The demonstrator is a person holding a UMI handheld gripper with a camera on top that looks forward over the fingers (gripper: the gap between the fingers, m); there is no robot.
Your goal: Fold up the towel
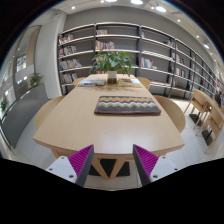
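Library reading room | we see bookshelves [120, 45] and a potted plant [112, 62] at 12 o'clock, chairs [205, 112] at 3 | towel [127, 104] (striped, folded flat) on the table [70, 125], well beyond the fingers | gripper [113, 162] level, fingers spread, holding nothing

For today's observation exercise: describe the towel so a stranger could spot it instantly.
Find the long wooden table before the bookshelves. The towel lies flat on it, beyond the open tool, nearer than the potted plant. Its zigzag stripes set it apart.
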